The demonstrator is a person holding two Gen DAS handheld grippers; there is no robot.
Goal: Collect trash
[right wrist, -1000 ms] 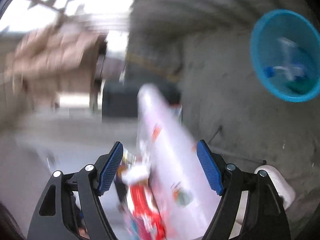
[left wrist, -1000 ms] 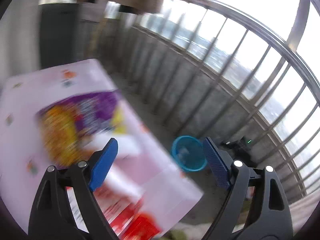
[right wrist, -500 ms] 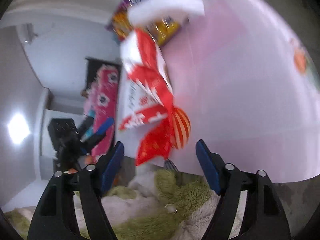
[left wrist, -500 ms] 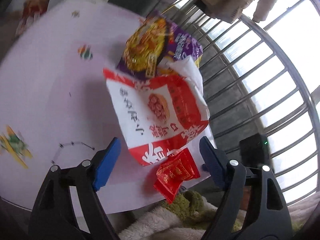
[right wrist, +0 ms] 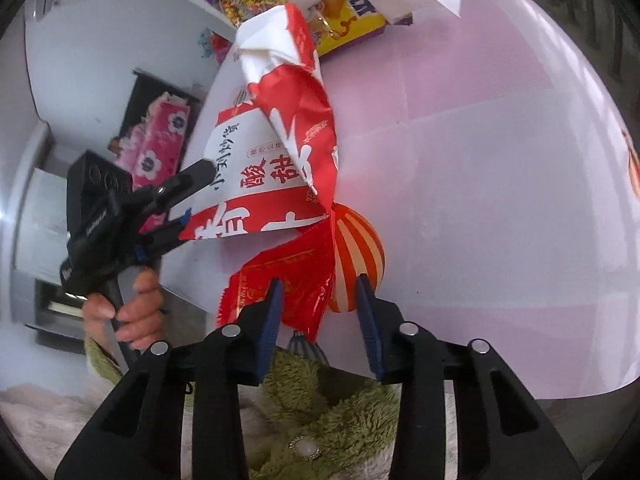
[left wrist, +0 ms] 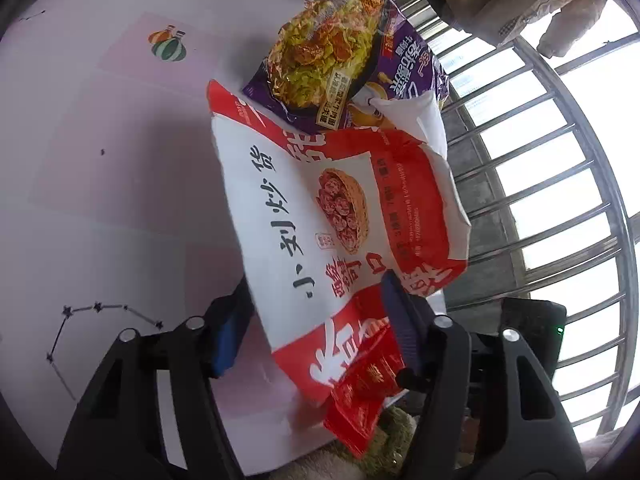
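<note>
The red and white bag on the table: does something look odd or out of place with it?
Yes. The red and white bag is crumpled and folded over itself, with its lower corner hanging past the table edge. It lies partly over the purple snack bag, and a small red packet sticks out beneath it.

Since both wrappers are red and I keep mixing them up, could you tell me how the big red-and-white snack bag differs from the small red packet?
The red-and-white snack bag is far larger than the small red packet. The bag has broad white panels with black characters and a picture of nuts; the packet is almost wholly red with fine gold print. The bag lies further in on the table, while the packet overhangs the table's near edge. Both are crumpled wrappers.
</note>
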